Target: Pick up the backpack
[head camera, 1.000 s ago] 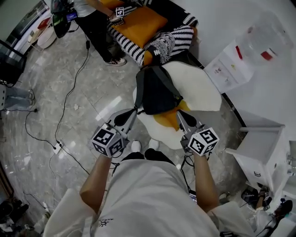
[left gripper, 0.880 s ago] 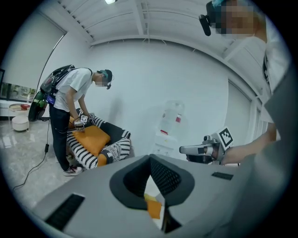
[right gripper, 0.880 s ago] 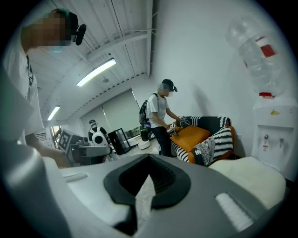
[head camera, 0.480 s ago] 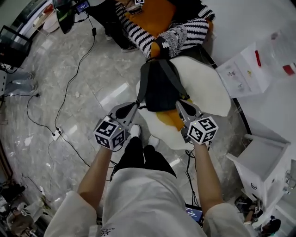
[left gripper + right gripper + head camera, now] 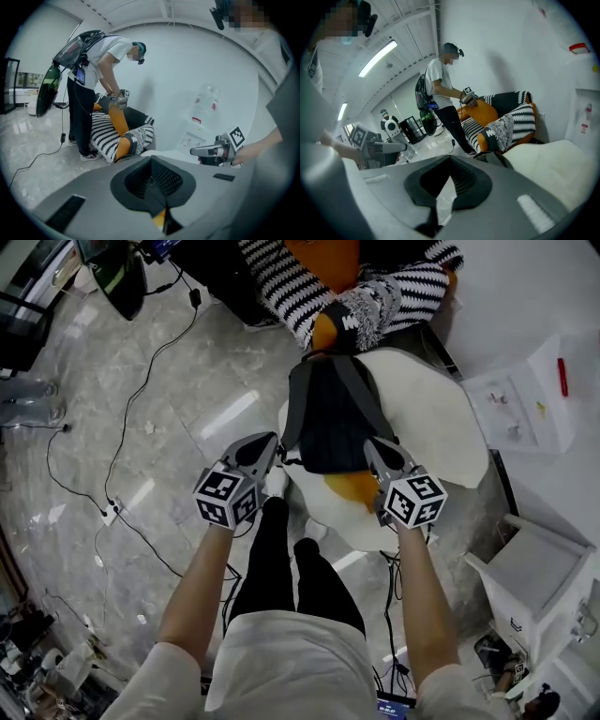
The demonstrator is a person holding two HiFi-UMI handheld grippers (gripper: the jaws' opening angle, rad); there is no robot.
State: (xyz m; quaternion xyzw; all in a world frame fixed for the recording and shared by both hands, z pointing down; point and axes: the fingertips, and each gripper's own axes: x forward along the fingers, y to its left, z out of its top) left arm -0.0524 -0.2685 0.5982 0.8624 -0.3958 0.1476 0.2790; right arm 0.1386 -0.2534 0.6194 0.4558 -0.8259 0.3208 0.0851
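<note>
A black backpack (image 5: 330,418) lies straps-up on a white egg-shaped cushion (image 5: 441,427) with an orange yolk (image 5: 352,488). In the head view my left gripper (image 5: 269,440) is at the backpack's near left corner, beside the strap end. My right gripper (image 5: 373,444) is over its near right corner. Both are shut, and I see nothing between the jaws. In the left gripper view the shut jaws of the left gripper (image 5: 163,215) hide most of the backpack, and the right gripper (image 5: 216,150) shows beside them. The right gripper view shows a dark strap (image 5: 493,157) beyond the right gripper (image 5: 436,215).
A black-and-white striped seat with orange cushions (image 5: 375,292) stands just beyond the backpack. Another person (image 5: 91,79) bends over it. Cables (image 5: 131,427) and a power strip (image 5: 111,514) lie on the marble floor at left. White cabinets (image 5: 534,563) line the right wall.
Both grippers have sunk and moved forward from short of the cushion to the backpack's near corners. The jaws stayed shut. The person by the striped seat has slid out of the head view.
</note>
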